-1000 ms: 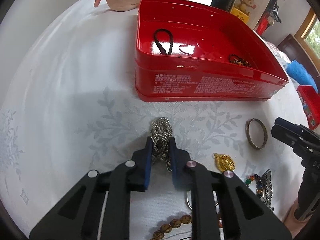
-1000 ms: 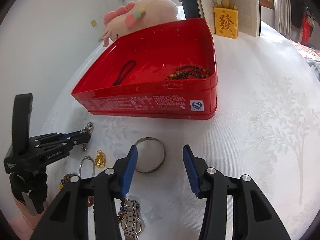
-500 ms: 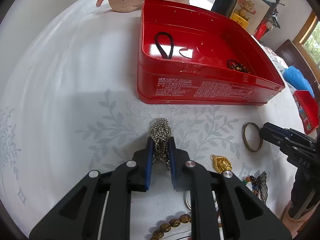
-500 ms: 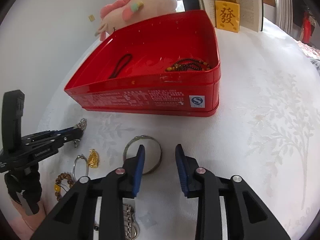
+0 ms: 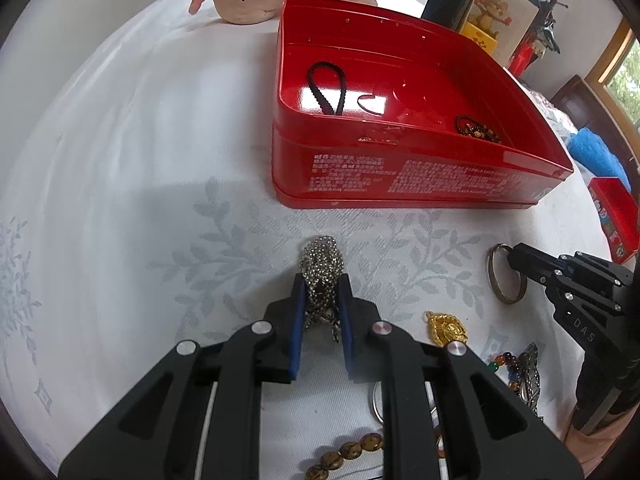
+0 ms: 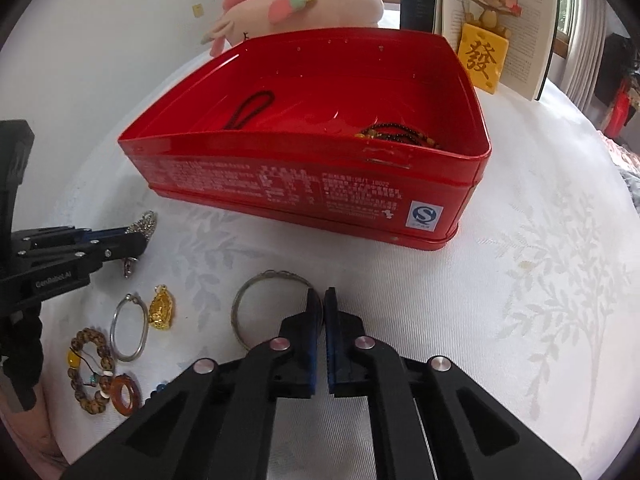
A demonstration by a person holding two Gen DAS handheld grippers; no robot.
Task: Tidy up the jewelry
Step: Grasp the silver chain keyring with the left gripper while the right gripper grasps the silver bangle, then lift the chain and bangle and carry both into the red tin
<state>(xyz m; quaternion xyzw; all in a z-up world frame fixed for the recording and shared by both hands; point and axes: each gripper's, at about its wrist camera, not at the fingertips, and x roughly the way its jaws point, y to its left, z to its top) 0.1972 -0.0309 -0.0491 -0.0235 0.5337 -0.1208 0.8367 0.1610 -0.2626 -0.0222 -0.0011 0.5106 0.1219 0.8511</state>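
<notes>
My left gripper [image 5: 322,284] is shut on a bunched silver chain [image 5: 322,266], held just above the white cloth in front of the red tin [image 5: 400,176]. It shows from the side in the right wrist view [image 6: 140,232]. My right gripper [image 6: 322,300] is shut on the right rim of a bronze bangle [image 6: 256,284] that lies on the cloth. The red tin [image 6: 304,188] holds a black cord loop [image 6: 252,110] and a dark bead bracelet [image 6: 394,136].
Loose pieces lie near me: a gold pendant [image 6: 162,308], a thin silver ring [image 6: 128,328], a brown bead bracelet [image 6: 90,376], an amber ring [image 6: 126,394]. A pink plush toy [image 6: 296,4] and an open book [image 6: 496,28] stand behind the tin.
My right gripper has closed from wide open onto the bangle's rim. My left gripper has kept its hold on the chain and risen slightly.
</notes>
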